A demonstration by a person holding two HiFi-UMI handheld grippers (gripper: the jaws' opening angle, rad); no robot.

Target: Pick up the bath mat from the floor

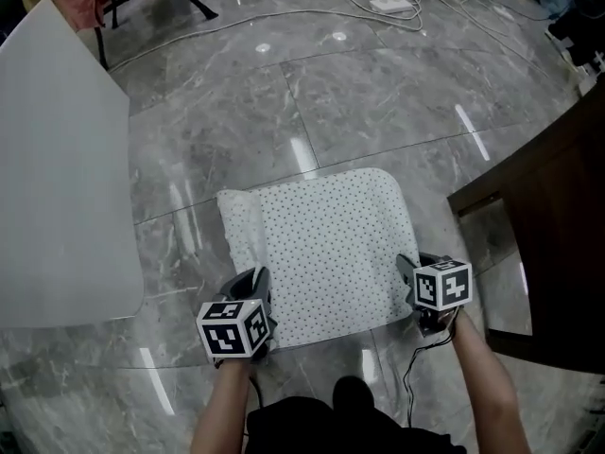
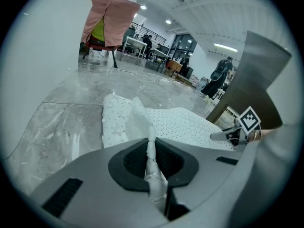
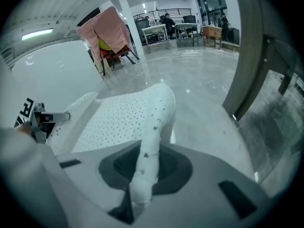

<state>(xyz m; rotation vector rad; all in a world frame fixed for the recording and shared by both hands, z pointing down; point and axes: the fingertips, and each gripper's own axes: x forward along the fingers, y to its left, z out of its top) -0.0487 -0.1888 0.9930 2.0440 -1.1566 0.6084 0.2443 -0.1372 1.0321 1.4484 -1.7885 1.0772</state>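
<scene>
The bath mat lies spread on the grey marble floor in the middle of the head view, with only its near corners lifted. The left tool at the mat's 7 o'clock corner has its jaws pressed together on a thin, crumpled fold of the edge. The right tool at the 4 o'clock corner is clamped on a thicker rolled fold. The weaker hold looks to be the left one: only a narrow sliver of cloth runs between those pads. How deep it sits is hard to judge from the left gripper view, so the mat's weight could pull it free as more of it leaves the floor. If one hand rises faster than the other, the load would shift to a single corner and that corner could slip out. The far edge toward 12 o'clock is flat on the glossy floor and may drag or fold under rather than hang clear. At 3 o'clock a dark cabinet stands near the right hand, and a swinging mat or elbow could knock it. A cable hanging below the right tool could snag the hem.
</scene>
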